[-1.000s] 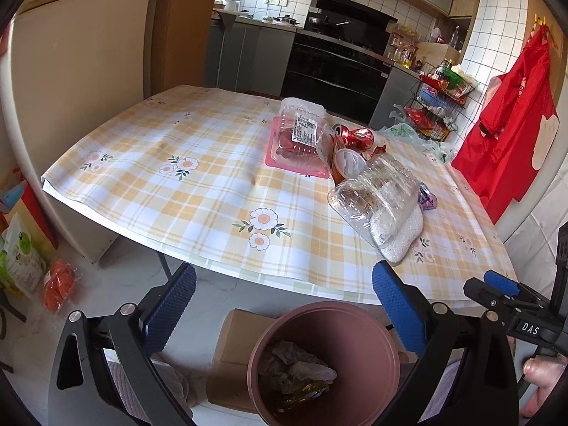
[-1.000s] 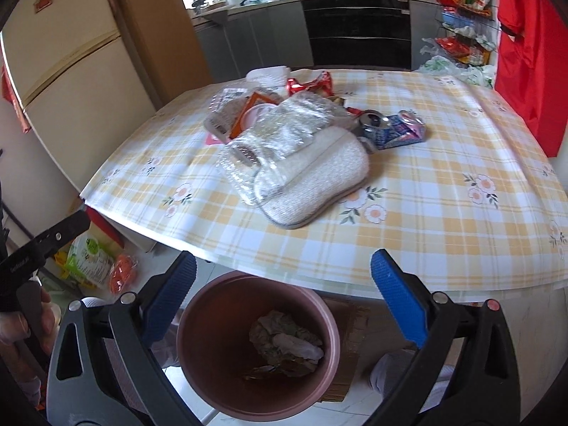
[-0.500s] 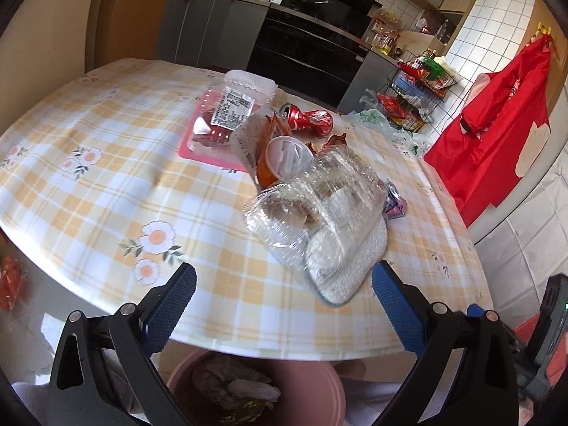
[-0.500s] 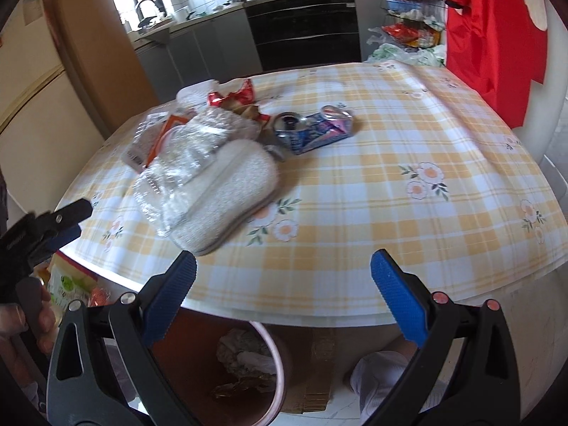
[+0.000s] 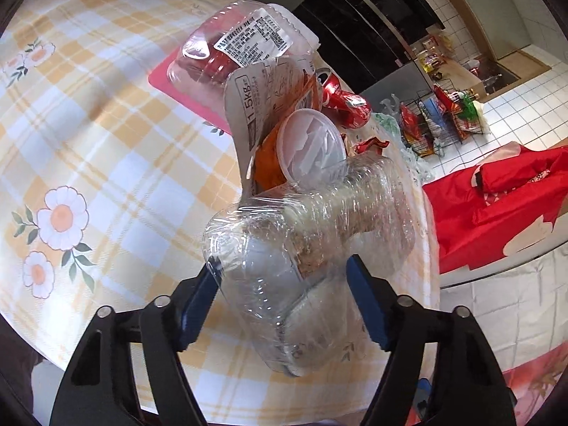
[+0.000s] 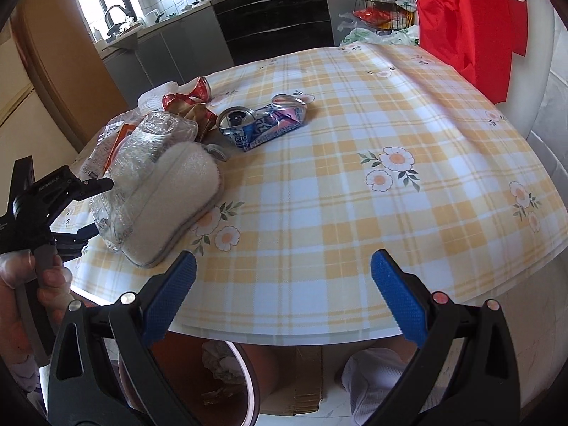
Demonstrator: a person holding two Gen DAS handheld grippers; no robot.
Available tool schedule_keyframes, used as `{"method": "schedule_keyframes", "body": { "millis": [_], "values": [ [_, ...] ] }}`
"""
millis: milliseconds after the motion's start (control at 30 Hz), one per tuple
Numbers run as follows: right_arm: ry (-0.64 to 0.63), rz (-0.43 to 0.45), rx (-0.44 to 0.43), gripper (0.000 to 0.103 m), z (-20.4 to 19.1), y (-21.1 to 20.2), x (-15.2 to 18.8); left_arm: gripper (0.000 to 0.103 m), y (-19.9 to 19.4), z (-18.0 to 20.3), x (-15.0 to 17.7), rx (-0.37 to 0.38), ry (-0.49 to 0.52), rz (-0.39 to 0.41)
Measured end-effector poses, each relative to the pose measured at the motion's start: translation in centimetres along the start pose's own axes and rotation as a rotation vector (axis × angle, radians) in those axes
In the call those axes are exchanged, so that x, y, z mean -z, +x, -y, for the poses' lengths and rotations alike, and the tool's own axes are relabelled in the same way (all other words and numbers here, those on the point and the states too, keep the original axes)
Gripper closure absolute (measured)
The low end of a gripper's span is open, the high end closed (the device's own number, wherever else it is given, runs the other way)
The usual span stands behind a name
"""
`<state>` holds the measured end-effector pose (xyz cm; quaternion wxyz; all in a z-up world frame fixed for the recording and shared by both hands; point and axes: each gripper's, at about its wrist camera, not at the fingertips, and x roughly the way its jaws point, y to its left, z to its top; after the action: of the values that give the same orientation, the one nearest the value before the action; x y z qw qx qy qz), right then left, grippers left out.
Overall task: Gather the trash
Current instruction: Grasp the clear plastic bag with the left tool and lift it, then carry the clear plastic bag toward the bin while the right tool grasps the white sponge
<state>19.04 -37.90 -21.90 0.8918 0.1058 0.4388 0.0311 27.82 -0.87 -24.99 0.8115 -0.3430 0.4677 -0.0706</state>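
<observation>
A crushed clear plastic bottle (image 5: 305,234) lies on a white fluffy pad (image 6: 177,195) near the table's front edge. My left gripper (image 5: 280,273) has its jaws closing, with the bottle's near end between them and the blue pads (image 5: 365,305) touching both its sides. From the right wrist view the left gripper (image 6: 96,207) straddles the bottle (image 6: 142,163), a hand holding its handle. My right gripper (image 6: 284,294) stands open and empty over the table edge. Below it is a brown bin (image 6: 248,365) with crumpled trash inside.
More trash sits behind the bottle: a crushed blue can (image 6: 262,124), a red can (image 5: 344,101), a clear box on a pink tray (image 5: 241,46), a torn paper pack (image 5: 262,96) and a white lid (image 5: 312,142). A cardboard box (image 6: 305,380) lies under the table.
My left gripper went from above the bin forward and down onto the bottle, and its jaws narrowed round it. My right gripper slid right along the table edge and stayed open.
</observation>
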Motion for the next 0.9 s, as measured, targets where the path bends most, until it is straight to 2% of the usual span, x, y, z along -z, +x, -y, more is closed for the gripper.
{"method": "schedule_keyframes", "body": {
  "millis": [67, 100, 133, 200, 300, 433, 600, 700, 800, 900],
  "values": [
    [0.000, 0.001, 0.000, 0.006, 0.0, 0.2, -0.1, 0.039, -0.7, 0.4, 0.1, -0.017, 0.037, 0.009],
    [0.001, 0.000, -0.002, 0.006, 0.0, 0.2, -0.2, 0.044, -1.1, 0.6, 0.2, -0.004, 0.047, 0.012],
    [0.002, 0.001, -0.004, 0.006, -0.1, 0.2, -0.2, 0.056, -1.6, 0.7, 0.2, 0.018, 0.048, 0.012],
    [0.000, 0.004, -0.006, 0.006, -0.3, 0.2, -0.3, 0.066, -2.4, 1.2, 0.3, 0.087, 0.049, 0.001],
    [-0.006, 0.006, -0.011, 0.006, -0.6, 0.0, -0.2, 0.068, -3.5, 3.1, 1.0, 0.080, 0.147, 0.009],
    [-0.015, 0.017, -0.014, 0.006, -1.0, -0.5, -0.3, 0.077, -4.5, 5.0, 2.0, 0.167, 0.192, -0.004],
    [-0.022, 0.026, -0.014, 0.006, -1.2, -1.1, -0.3, 0.084, -6.4, 8.8, 3.2, 0.250, 0.341, 0.036],
    [-0.026, 0.027, -0.014, 0.006, -1.3, -1.3, -0.3, 0.093, -7.6, 10.6, 3.6, 0.310, 0.400, 0.052],
    [-0.027, 0.026, -0.014, 0.006, -1.4, -1.3, -0.3, 0.098, -9.2, 12.4, 4.4, 0.333, 0.483, 0.084],
    [-0.033, 0.023, -0.016, 0.006, -1.6, -1.3, -0.1, 0.098, -10.4, 13.8, 5.0, 0.361, 0.559, 0.106]
  ]
}}
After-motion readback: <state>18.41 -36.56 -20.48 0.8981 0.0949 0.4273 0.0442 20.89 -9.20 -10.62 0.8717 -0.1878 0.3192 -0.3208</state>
